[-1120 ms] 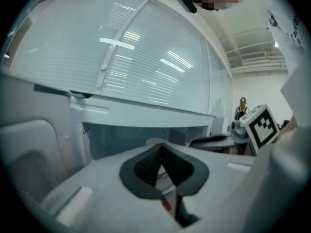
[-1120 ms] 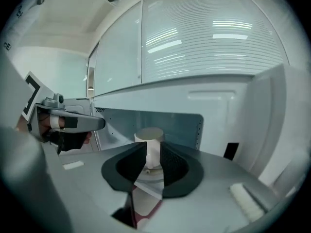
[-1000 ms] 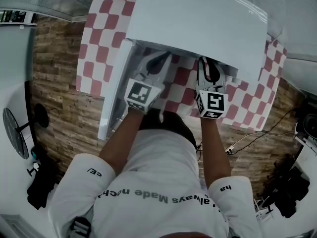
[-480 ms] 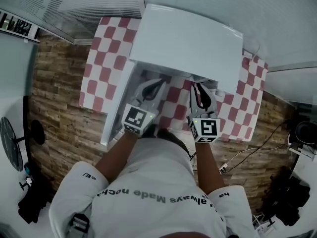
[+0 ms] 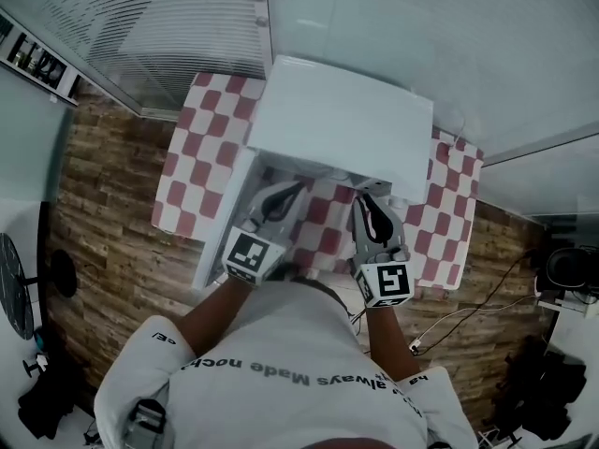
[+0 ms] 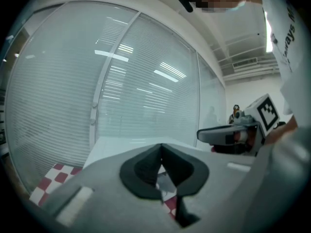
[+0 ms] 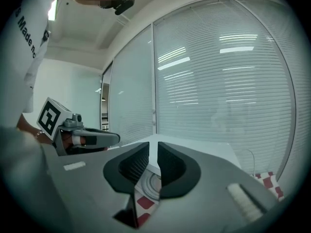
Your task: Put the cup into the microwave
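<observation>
One round, ringed, pale shape (image 7: 148, 184) is all that might be the cup. It shows low between the jaws of the right gripper (image 7: 153, 152), on a white surface at the mouth of the microwave (image 5: 342, 120), just beyond a strip of checked cloth. Whether it is the cup or a turntable cannot be told, and the head view shows no cup clearly.

Two grippers are in play, neither holding anything. The right one's jaws stand almost together, with only a thin slit between the pads. The left gripper (image 6: 161, 152) has its tips pressed against each other. Both point at the microwave's front from outside it, side by side, with bare checked cloth between them. Each carries one marker cube, two in all (image 5: 249, 255) (image 5: 387, 283).

One microwave, white, sits on one table under a red-and-white checked cloth (image 5: 201, 129). Its single door (image 5: 222, 224) is swung open to the left and stands just beside the left gripper's outer side, so that side is tight. The right gripper has open cloth to its right.

The table's near edge lies close under the cubes, against the person's white shirt (image 5: 281, 363). Behind the microwave, two glass walls with blinds (image 5: 168, 26) meet close to its back. Wood-plank floor (image 5: 112, 204) shows on both sides of the table, and cables (image 5: 468, 307) lie on it to the right.
</observation>
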